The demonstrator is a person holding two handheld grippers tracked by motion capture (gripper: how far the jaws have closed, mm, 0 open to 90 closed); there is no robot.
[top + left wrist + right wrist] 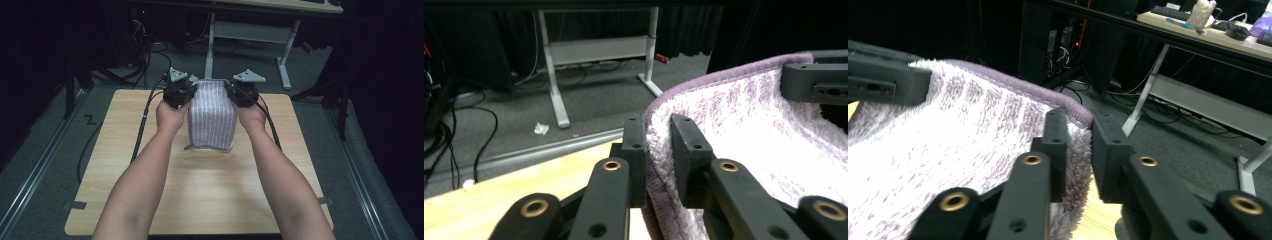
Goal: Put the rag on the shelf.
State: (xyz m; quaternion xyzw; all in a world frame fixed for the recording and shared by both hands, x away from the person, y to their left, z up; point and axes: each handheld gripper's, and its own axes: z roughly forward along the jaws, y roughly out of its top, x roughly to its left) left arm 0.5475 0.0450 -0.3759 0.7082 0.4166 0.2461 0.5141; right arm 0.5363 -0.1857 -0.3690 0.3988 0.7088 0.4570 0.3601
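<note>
One purple towel (pixel 212 116) raised off the bench (pixel 200 190), top edge stretched between two grippers, lower end touching the wood; left gripper (pixel 658 150) clenched on the towel's left top corner; right gripper (pixel 1079 150) clamped on its right top corner; probably a fold or a spreading, corners taken, laying down and folding not yet done; two hands, one bench.

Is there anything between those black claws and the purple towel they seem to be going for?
Nothing visible. Each gripper already has the towel edge between its jaws: the left gripper and the right gripper each pinch a far corner.
</note>
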